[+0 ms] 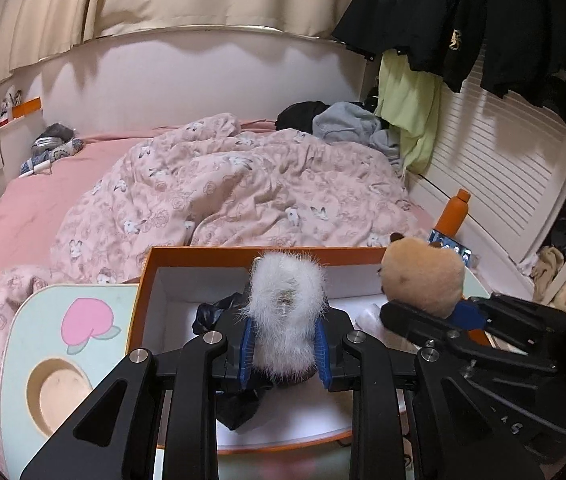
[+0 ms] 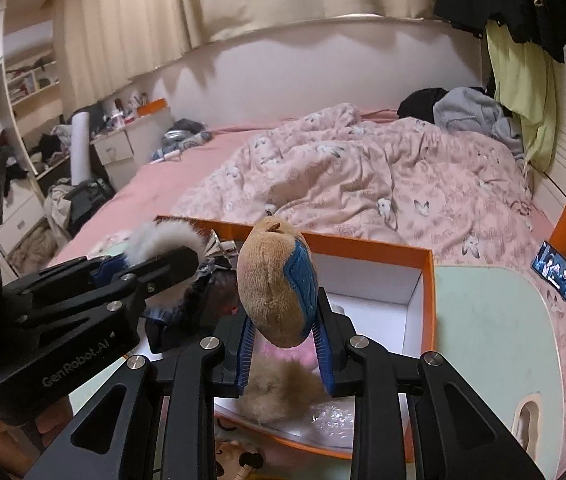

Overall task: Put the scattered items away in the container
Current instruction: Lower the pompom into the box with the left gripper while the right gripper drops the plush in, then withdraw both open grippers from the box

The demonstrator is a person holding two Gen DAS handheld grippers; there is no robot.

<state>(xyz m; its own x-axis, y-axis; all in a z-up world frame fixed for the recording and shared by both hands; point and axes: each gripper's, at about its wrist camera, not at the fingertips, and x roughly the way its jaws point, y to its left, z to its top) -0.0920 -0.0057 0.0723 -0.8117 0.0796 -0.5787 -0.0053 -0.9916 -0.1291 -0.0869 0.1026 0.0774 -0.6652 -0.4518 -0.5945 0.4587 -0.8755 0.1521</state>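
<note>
My left gripper is shut on a white fluffy toy and holds it over the open orange box. To its right, my right gripper grips a tan plush toy above the box's right side. In the right wrist view my right gripper is shut on the tan plush toy, above the orange box. At the left, my left gripper holds the white fluffy toy. Inside the box lie a dark crumpled item, a tan furry item and clear plastic wrap.
The box stands on a small mint-green table with a peach picture and a round cut-out, at the edge of a bed with a pink floral duvet. An orange bottle and a phone lie at the right. Clothes hang behind.
</note>
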